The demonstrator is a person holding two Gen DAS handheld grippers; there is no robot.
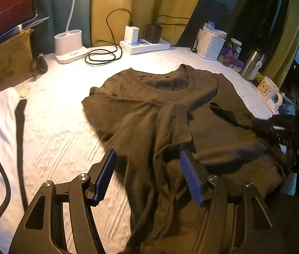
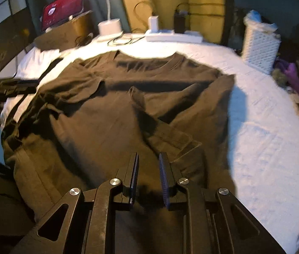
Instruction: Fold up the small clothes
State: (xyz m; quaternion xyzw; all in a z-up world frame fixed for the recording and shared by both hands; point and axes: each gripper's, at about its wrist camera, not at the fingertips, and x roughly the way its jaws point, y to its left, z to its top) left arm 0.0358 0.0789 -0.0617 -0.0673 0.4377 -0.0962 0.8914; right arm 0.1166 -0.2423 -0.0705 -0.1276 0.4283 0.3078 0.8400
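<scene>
STEP: side folds, sleeves laid inward | ITEM: dark olive cotton T-shirt (image 1: pixel 170 114) flat on white quilted bed cover (image 1: pixel 60 122) | left gripper (image 1: pixel 147 156) wide, empty | right gripper (image 2: pixel 148 158) narrow, empty | NEXT: grip hem, fold toward collar.

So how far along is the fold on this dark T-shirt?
Partly done: the T-shirt lies neck-away on the white bedding, and both sleeves look turned inward. In hand: nothing; the left gripper is open over its hem and the right gripper stands narrow with nothing between its fingers. Left: folding the body up.
</scene>
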